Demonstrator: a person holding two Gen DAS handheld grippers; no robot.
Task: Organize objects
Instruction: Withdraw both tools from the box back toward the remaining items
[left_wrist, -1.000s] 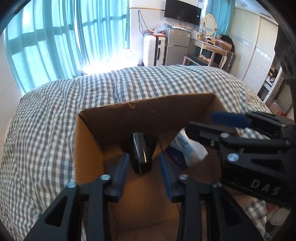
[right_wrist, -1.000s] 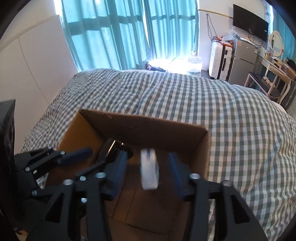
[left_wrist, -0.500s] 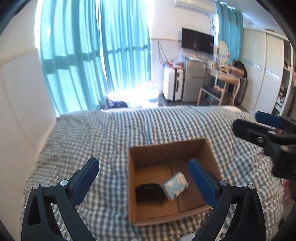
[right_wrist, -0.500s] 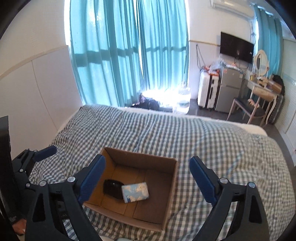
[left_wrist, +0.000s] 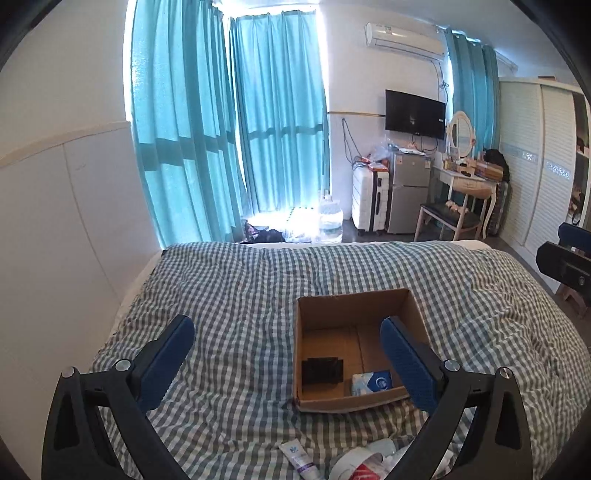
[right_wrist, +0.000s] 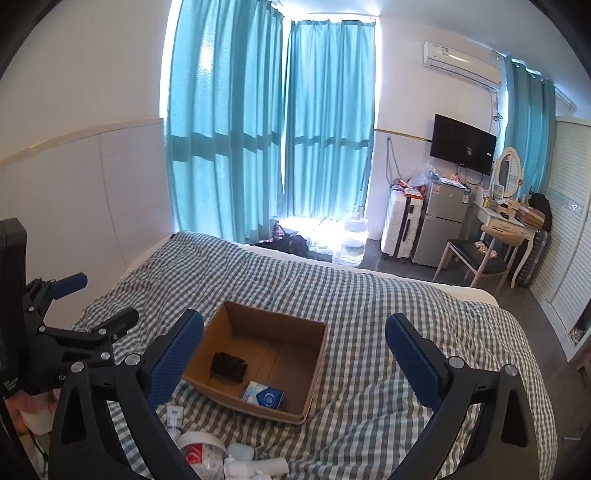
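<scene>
An open cardboard box (left_wrist: 309, 308) (right_wrist: 320, 350) sits on the checked bed. Inside lie a black object (left_wrist: 322, 370) (right_wrist: 229, 365) and a blue-and-white tissue pack (left_wrist: 371, 382) (right_wrist: 264, 396). My left gripper (left_wrist: 286, 345) is open and empty, held above and before the box. My right gripper (right_wrist: 293, 341) is open and empty, also above the box. The left gripper also shows at the left of the right wrist view (right_wrist: 92, 306). A white tube (left_wrist: 297, 456) (right_wrist: 173, 415) and several small items (right_wrist: 218, 456) lie near the bed's front edge.
The checked bedspread (left_wrist: 240, 295) spreads around the box. A white wall panel (left_wrist: 66, 221) runs along the left. Teal curtains, a suitcase (left_wrist: 369, 197), a fridge, a chair and a dressing table stand beyond the bed's far end.
Both grippers let go of the black object and the tissue pack inside the box, opened wide, and pulled up and back. Both items now lie on the box floor.
</scene>
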